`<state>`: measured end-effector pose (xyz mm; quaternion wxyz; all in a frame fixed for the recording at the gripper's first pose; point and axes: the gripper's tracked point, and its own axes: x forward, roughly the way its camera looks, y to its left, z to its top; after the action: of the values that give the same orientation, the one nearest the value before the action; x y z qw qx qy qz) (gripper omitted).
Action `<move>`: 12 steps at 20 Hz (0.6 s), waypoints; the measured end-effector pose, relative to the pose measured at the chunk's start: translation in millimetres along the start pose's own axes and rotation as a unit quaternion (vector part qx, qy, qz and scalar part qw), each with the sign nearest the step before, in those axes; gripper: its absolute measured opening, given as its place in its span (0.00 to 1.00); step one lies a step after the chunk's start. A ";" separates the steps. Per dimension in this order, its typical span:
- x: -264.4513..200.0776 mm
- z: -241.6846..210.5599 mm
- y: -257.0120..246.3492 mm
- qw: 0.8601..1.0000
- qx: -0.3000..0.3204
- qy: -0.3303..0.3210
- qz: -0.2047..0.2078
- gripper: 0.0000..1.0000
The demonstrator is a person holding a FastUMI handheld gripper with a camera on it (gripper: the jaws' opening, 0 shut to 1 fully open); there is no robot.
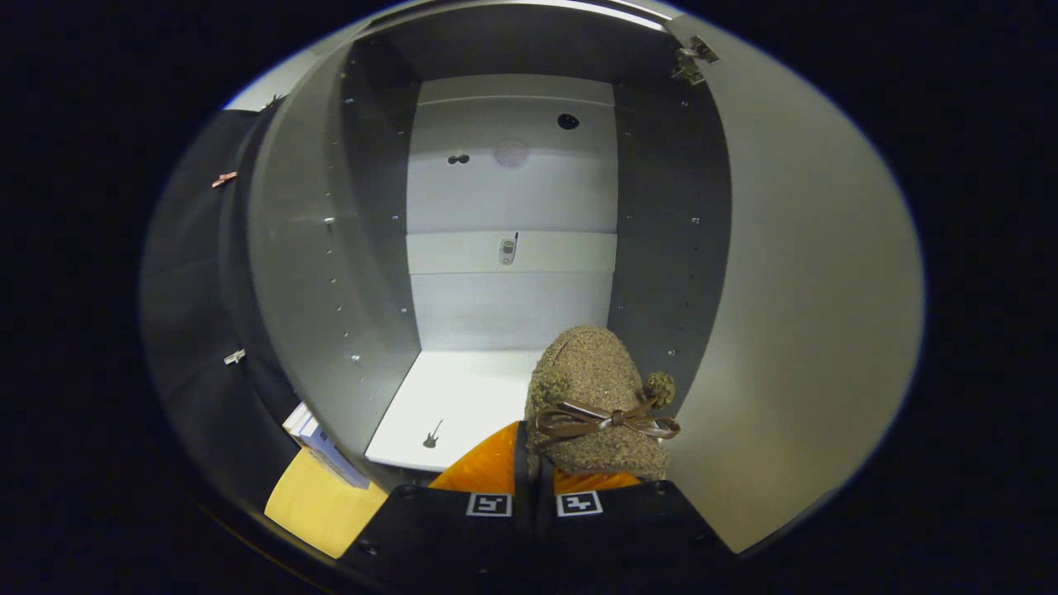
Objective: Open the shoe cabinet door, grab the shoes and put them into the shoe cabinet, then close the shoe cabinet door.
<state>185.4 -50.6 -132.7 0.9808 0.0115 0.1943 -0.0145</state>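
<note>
Shoe, pinched at its heel by the gripper with both fingers pressed on it, hangs at the open shoe cabinet's mouth; I'd carry it deeper over the cabinet's white shelf before letting go.

The claw grips a fuzzy shoe before the open shoe cabinet.
</note>
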 end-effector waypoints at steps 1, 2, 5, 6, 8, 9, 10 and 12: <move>13.8 7.0 -1.9 1.000 0.003 0.000 -0.004 0.05; 27.6 12.7 -3.3 1.000 0.004 0.001 -0.007 0.05; 70.1 22.5 -1.4 1.000 0.000 0.005 -0.007 0.05; 84.5 23.3 -2.1 1.000 -0.002 0.011 -0.009 0.05; 112.4 22.1 0.8 1.000 0.001 0.021 -0.005 0.05; 123.9 19.3 1.8 1.000 0.003 0.025 -0.003 0.05; 135.6 15.9 1.0 1.000 0.006 0.030 -0.005 0.05; 154.6 8.7 -2.4 0.999 0.006 0.038 -0.014 0.05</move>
<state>331.5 -57.0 -183.7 0.9722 0.0150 0.2318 -0.0287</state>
